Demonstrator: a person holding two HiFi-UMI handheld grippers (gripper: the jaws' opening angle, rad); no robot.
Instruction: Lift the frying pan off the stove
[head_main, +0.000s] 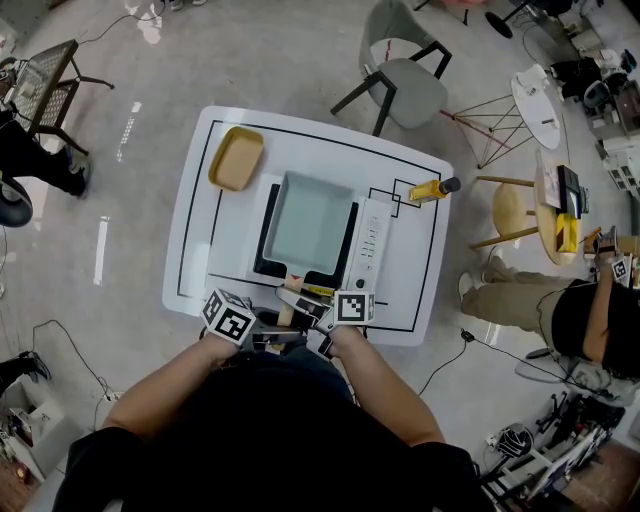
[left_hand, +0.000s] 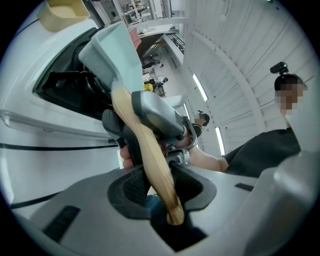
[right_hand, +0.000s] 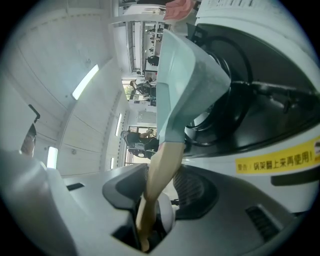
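A pale green square frying pan (head_main: 310, 222) (left_hand: 115, 55) (right_hand: 185, 75) sits on the black stove (head_main: 268, 262) (right_hand: 260, 85) on the white table (head_main: 190, 290). Its wooden handle (head_main: 289, 303) (left_hand: 145, 145) (right_hand: 162, 165) points toward me. My left gripper (head_main: 281, 337) (left_hand: 159, 182) is shut on the handle near its end, both pads against the wood. My right gripper (head_main: 305, 305) (right_hand: 160, 195) straddles the handle closer to the pan. The wood leans on one pad, and the other pad stands a little apart. In the left gripper view the pan's front wall is tilted up.
A yellow tray (head_main: 236, 158) (left_hand: 65, 12) lies at the table's far left. A yellow bottle (head_main: 432, 189) lies at the far right. The stove's white control panel (head_main: 372, 240) is right of the pan. A chair (head_main: 405, 75) stands behind the table, and a person (head_main: 560, 300) sits to the right.
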